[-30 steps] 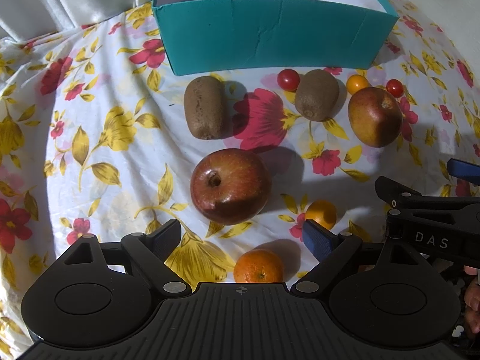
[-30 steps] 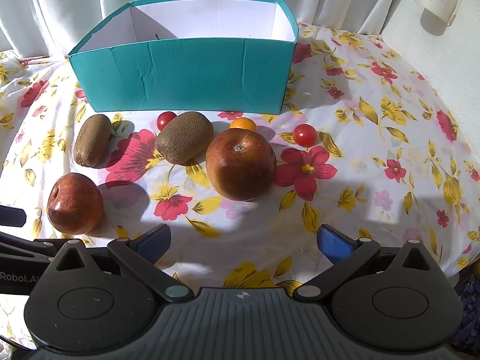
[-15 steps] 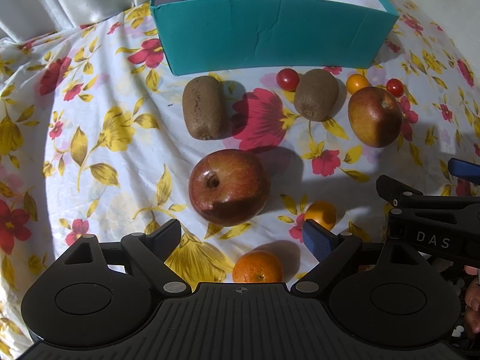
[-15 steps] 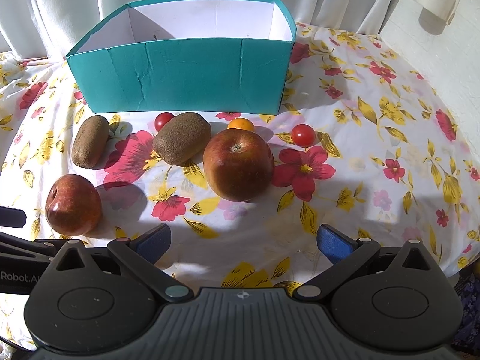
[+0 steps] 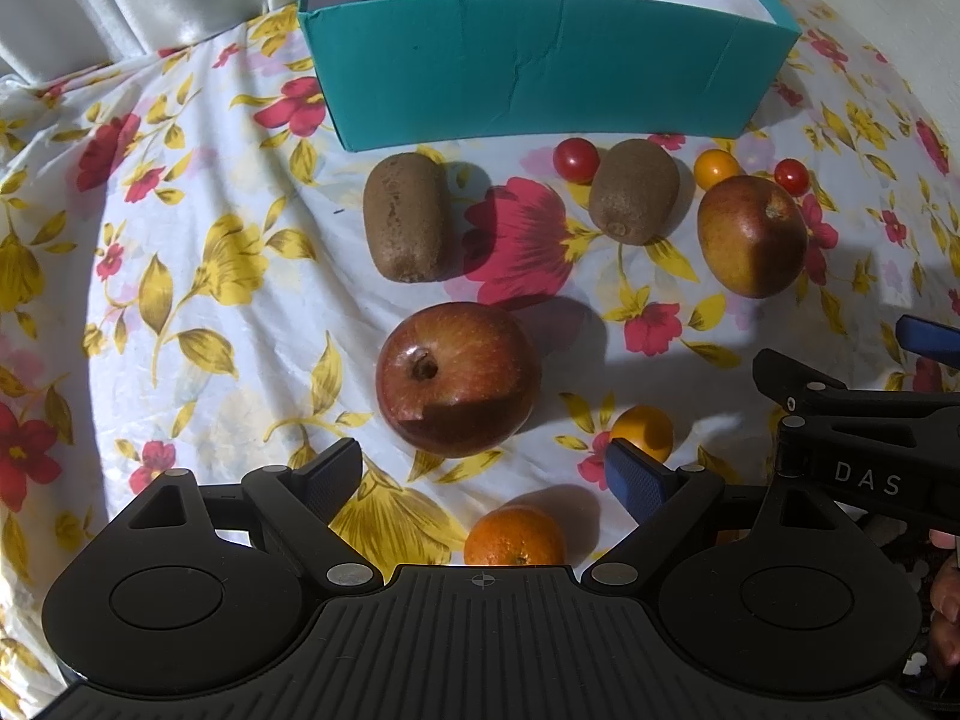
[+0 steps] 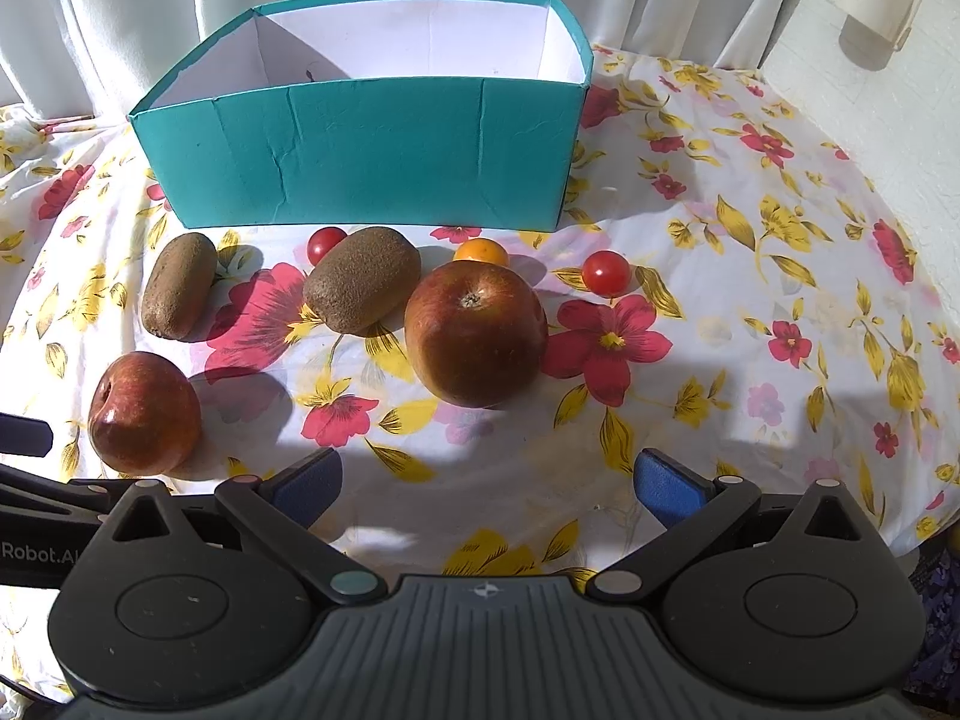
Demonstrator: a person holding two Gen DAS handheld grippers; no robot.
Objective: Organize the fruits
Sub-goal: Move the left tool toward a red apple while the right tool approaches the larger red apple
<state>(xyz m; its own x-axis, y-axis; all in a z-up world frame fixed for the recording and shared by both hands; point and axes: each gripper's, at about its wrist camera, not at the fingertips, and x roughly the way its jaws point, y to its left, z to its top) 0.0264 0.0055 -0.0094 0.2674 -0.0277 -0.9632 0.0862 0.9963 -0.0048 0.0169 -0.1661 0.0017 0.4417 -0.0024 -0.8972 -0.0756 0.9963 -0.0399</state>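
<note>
A teal box (image 5: 540,72) (image 6: 360,150) with a white inside stands at the back of the flowered cloth. In front of it lie two kiwis (image 5: 408,216) (image 5: 633,198), two red cherry tomatoes (image 6: 326,243) (image 6: 606,271) and a yellow one (image 6: 480,252). Just beyond my open left gripper (image 5: 483,468) rests a red apple (image 5: 459,378), with a mandarin (image 5: 515,537) under the gripper and a small orange fruit (image 5: 645,429) by its right finger. My right gripper (image 6: 489,474) is open and holds nothing. A second apple (image 6: 475,341) sits a short way ahead of it.
White curtains hang behind the box, and a pale wall (image 6: 870,90) rises at the right. Bare cloth (image 6: 780,330) stretches to the right of the fruit. In the left wrist view the right gripper's body (image 5: 840,414) sits close on the right, with a person's fingers at the edge.
Both views have shifted only a little. No fruit has moved, and both grippers have stayed open.
</note>
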